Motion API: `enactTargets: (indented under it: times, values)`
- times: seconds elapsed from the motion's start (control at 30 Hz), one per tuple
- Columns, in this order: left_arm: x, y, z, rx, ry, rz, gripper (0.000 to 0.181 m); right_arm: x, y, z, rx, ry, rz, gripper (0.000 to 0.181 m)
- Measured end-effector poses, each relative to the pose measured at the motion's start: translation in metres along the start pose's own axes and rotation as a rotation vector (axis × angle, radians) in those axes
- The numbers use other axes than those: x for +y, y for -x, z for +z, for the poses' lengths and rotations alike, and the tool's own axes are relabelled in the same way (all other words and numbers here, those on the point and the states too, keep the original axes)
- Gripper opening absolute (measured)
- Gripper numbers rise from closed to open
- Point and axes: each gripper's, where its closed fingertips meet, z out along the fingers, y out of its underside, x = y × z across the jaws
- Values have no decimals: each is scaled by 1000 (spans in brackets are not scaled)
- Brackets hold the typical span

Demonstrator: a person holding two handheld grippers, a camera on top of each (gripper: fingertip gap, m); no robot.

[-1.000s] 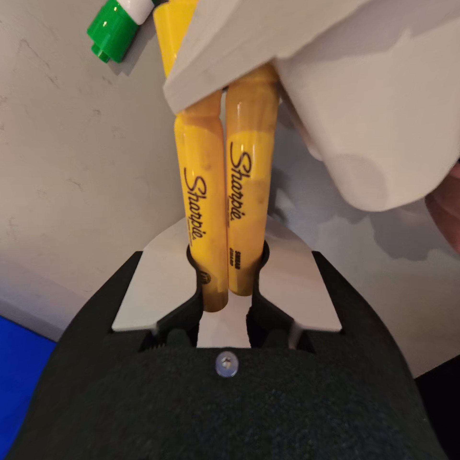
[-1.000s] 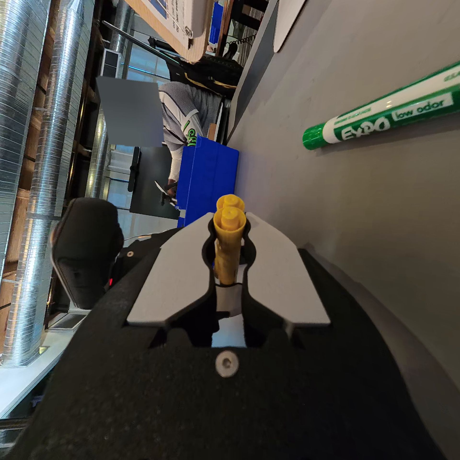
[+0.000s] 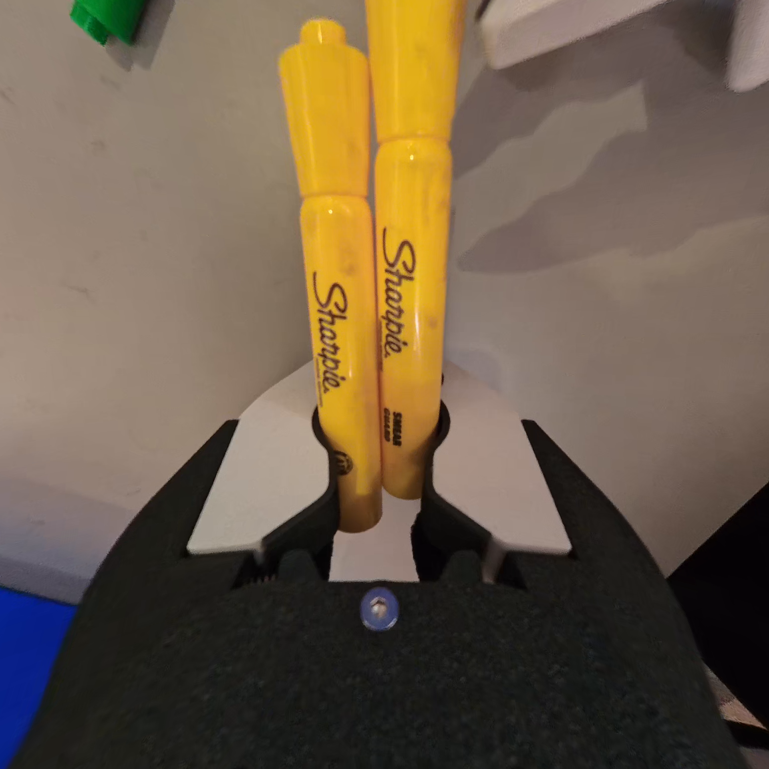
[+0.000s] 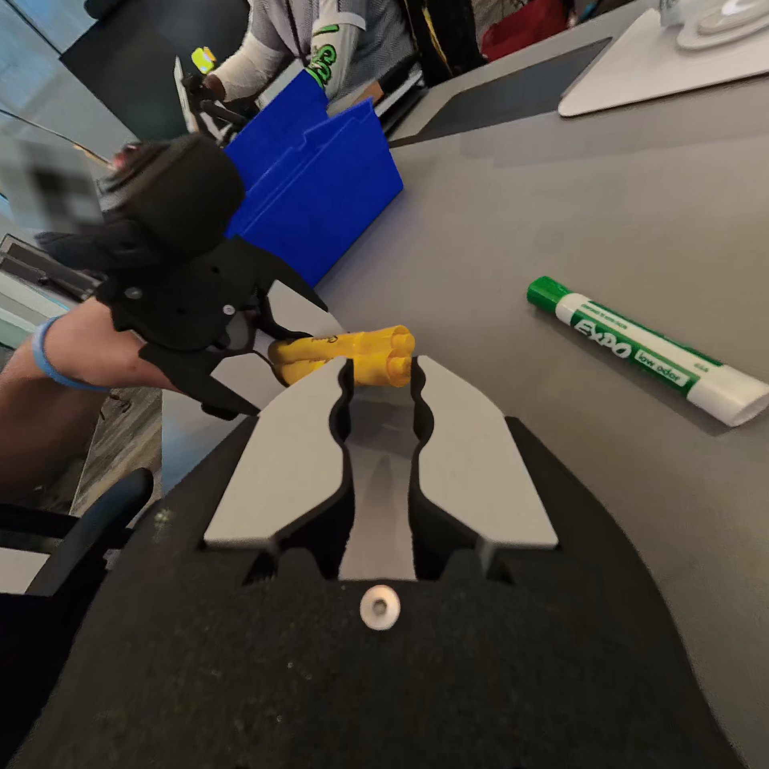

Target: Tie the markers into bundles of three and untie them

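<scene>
The right claw [image 4: 380,366], grey-fingered on a black body, stands parted and empty just short of the cap ends of the yellow plastic markers [image 4: 374,353]. The left claw [image 4: 299,333] grips those markers above the grey desk [image 4: 541,216]. A green-and-white dry-erase marker [image 4: 641,349] lies well to the right, blue plastic folders [image 4: 316,199] behind.

Blue folders [image 4: 316,199] on grey table [image 4: 582,216]; white mat [image 4: 666,70] far corner.

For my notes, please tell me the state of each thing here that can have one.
Left gripper: shut on yellow markers.
Right gripper: open, empty.
Yellow markers: capped, side by side, held.
Green marker: capped, lying on the table.
</scene>
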Motion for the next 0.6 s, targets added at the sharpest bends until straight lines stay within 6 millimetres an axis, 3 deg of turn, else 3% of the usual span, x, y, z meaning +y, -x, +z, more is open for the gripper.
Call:
enactTargets:
  times: [0.23, 0.33, 0.6]
  values:
    - [-3, -3, -4, -4, -19, 8, 43, 4, -7, 2, -43, -8, 183, 34]
    - [-5, -6, -5, -14, -22, 22, 43, 4, 3, 7, -134, 4, 294, 34]
    - [-4, -11, -4, -8, -16, 42, 43, 15, 7, 18, -221, 69, 585, 23]
